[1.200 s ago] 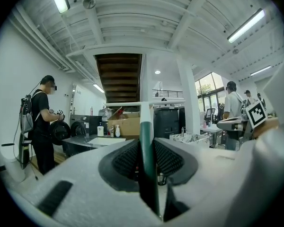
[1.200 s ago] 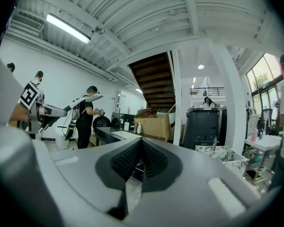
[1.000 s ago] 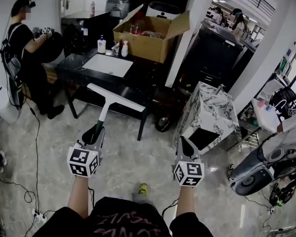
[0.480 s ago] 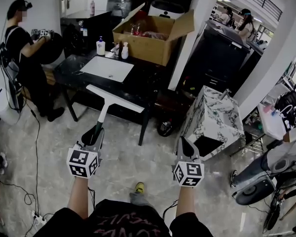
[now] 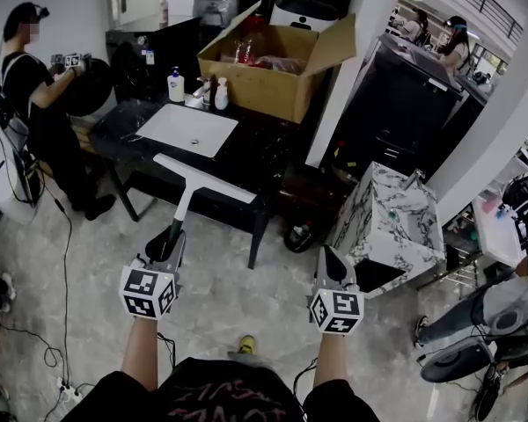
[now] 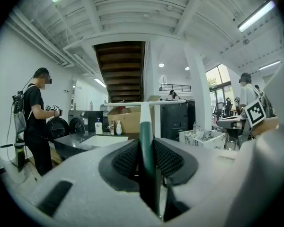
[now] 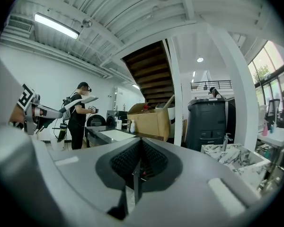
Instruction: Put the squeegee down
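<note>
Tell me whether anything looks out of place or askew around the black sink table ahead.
Nothing looks spilled or broken. The marble-patterned white basin cabinet stands on the floor turned at an angle to the black sink table. The brown cardboard box at that table's back sits with flaps open.

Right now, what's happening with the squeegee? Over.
Left gripper shut on squeegee handle, blade forward. Right gripper shut, empty. Black counter ahead, not touching.
</note>
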A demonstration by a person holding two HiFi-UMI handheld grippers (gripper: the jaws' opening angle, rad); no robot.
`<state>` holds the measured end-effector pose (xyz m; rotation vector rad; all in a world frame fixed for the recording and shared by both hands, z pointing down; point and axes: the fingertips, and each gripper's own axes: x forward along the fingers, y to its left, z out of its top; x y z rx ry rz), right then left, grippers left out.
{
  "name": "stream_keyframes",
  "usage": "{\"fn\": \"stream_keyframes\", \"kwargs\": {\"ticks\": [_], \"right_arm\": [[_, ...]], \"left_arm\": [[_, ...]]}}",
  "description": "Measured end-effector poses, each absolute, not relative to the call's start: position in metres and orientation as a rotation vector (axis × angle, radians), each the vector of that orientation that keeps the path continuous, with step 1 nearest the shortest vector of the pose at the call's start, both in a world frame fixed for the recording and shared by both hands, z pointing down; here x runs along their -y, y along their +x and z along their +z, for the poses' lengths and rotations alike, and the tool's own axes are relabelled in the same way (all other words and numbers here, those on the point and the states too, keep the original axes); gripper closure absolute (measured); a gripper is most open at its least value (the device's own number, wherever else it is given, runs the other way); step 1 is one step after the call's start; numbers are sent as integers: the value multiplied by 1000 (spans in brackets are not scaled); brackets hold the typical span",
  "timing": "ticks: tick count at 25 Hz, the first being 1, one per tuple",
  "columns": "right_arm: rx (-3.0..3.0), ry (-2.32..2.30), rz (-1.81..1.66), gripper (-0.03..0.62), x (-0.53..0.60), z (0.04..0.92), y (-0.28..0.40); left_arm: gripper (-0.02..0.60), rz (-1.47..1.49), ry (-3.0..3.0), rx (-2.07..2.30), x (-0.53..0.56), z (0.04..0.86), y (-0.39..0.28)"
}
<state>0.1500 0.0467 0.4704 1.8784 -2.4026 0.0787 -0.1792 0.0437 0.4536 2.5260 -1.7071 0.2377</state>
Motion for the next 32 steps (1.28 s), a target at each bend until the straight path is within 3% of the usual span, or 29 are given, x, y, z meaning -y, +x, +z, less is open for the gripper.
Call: {"fn": "stream_keyframes", "kwargs": {"ticks": [16, 32], "right_arm": [[2422, 1864, 123, 583, 41, 480, 203], [2413, 1864, 120, 583, 124, 483, 191]], "left_arm": [[480, 280, 2519, 1747, 39, 447, -130], [480, 263, 2529, 1716, 130, 454, -138]]}}
